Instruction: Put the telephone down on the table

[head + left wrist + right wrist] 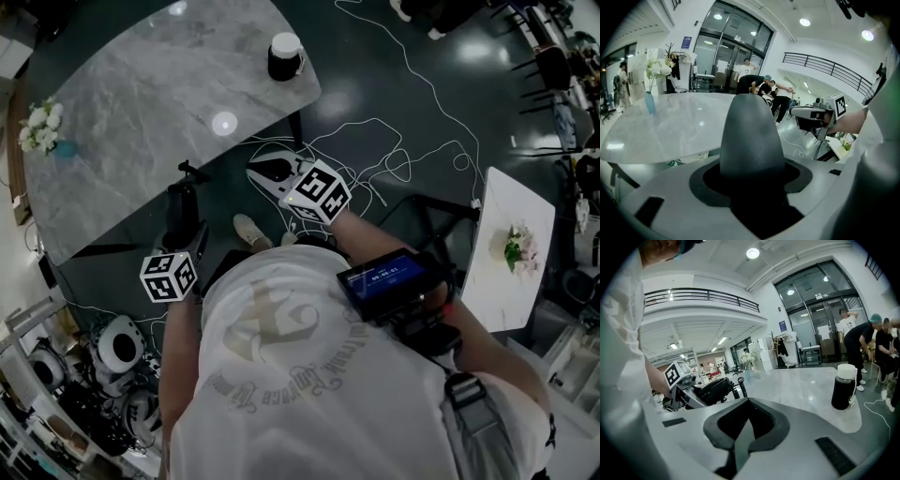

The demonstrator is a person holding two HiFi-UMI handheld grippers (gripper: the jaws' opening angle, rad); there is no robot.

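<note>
Telephone [181, 199] is clamped between the wide-spread jaws of the left gripper [187, 232].

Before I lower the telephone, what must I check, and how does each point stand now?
1. Left gripper closed on the telephone: ok.
2. Telephone over the table, not short of its edge: cannot tell.
3. Near part of the table bare; bottle and flowers stand far off: ok.
4. Right gripper empty and off to the side, not in the path: ok.
5. Coiled cord free of snags: cannot tell.
</note>
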